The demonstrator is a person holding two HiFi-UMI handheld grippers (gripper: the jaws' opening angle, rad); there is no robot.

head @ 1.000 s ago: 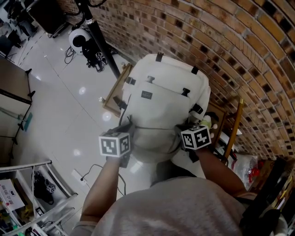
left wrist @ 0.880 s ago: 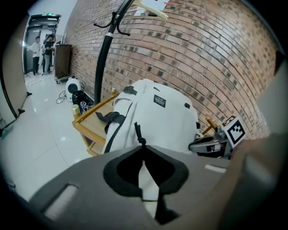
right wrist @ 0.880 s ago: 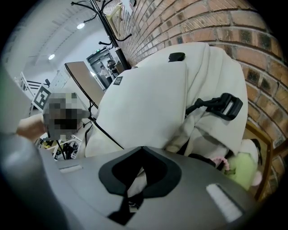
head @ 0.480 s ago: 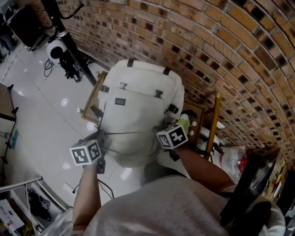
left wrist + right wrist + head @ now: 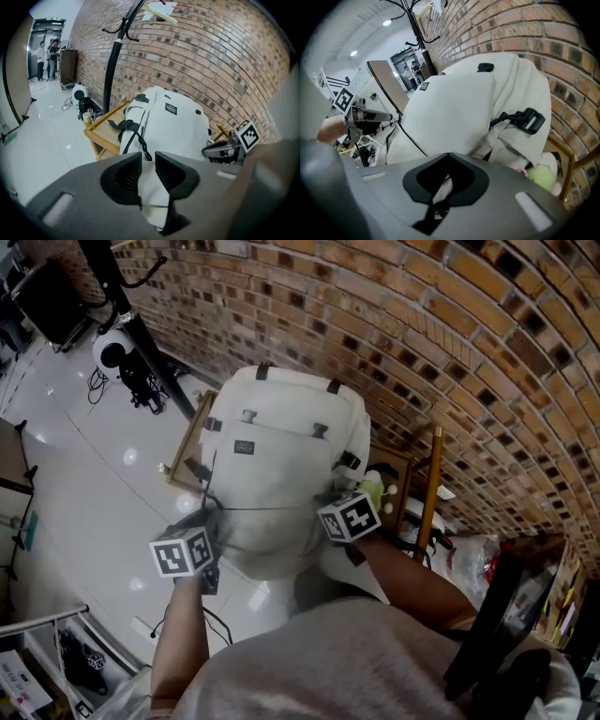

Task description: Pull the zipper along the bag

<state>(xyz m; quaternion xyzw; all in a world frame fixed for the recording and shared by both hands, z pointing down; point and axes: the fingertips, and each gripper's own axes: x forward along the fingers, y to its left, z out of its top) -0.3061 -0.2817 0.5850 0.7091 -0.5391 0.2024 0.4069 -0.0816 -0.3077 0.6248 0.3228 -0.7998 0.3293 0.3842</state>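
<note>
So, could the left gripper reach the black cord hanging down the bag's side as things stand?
Probably yes: the black cord hangs on the bag just beyond the left gripper, whose jaws have just been opening, only bag fabric showing between them; nothing blocks the way.

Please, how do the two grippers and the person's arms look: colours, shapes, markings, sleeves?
The left gripper and the right gripper each have a broad grey body with black pads. The left cube and the right cube are white with black square markers. The person wears a grey shirt that leaves the forearms bare. The left jaws have just been opening, with cloth of the bag between them.
</note>
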